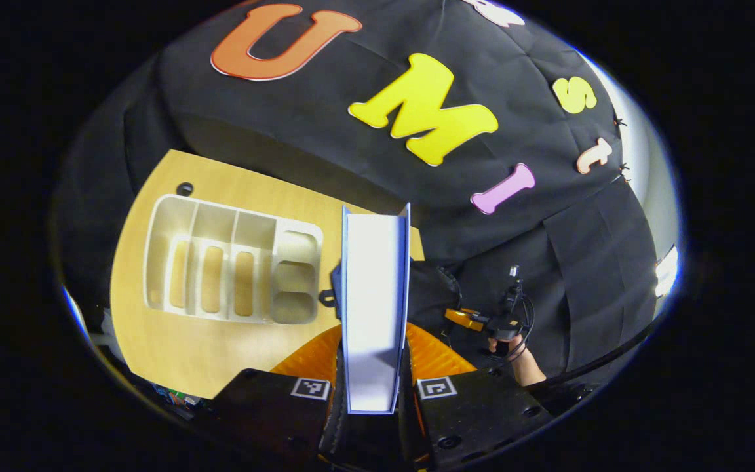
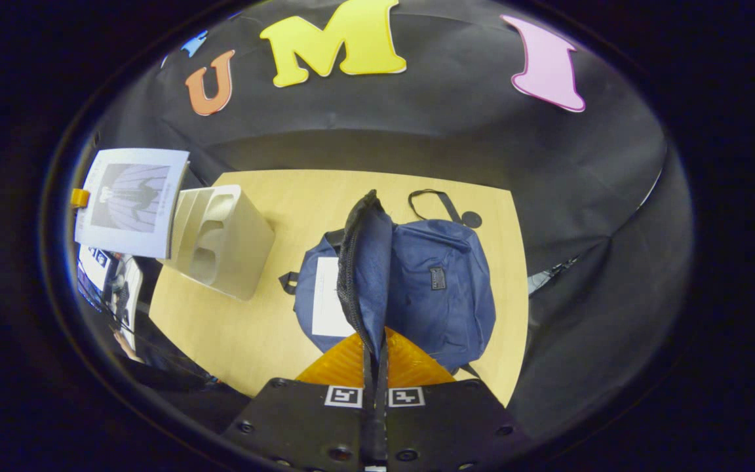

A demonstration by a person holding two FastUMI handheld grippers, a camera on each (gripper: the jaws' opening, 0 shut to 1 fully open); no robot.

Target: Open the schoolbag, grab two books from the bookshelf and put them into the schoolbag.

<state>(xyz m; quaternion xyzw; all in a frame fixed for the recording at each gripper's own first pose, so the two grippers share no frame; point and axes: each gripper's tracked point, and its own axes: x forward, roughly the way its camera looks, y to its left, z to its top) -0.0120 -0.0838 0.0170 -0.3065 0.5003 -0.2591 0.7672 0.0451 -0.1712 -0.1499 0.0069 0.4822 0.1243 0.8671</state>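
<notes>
Nearest the left gripper view's lens, the left gripper (image 1: 372, 393) stood clenched on a thin blue-covered book with white page edges (image 1: 373, 308), both fingers pressing its covers near the lower end, the book upright and seen edge-on. Beyond it at ten o'clock lay the cream plastic bookshelf with divided slots (image 1: 233, 262) on the pale wooden table (image 1: 174, 347), its visible slots holding no books. At four o'clock a hand held the other gripper, well apart. In the right gripper view, the right gripper (image 2: 375, 387) was closed on the dark mesh-lined flap of the navy fabric schoolbag (image 2: 417, 288), lifting the flap (image 2: 361, 262) upright so the mouth gaped; a white book (image 2: 328, 295) already lay inside, at nine o'clock of the flap. The held book showed at ten o'clock there, cover toward the lens, just beside the bookshelf. Judgement: the book looked stiff and light, covers possibly slick, so a grip well in from the edge should keep it from pivoting. The bag cloth was soft and would sag if let go; the seam hem seemed the surest hold. The second book was not yet in the bag.
</notes>
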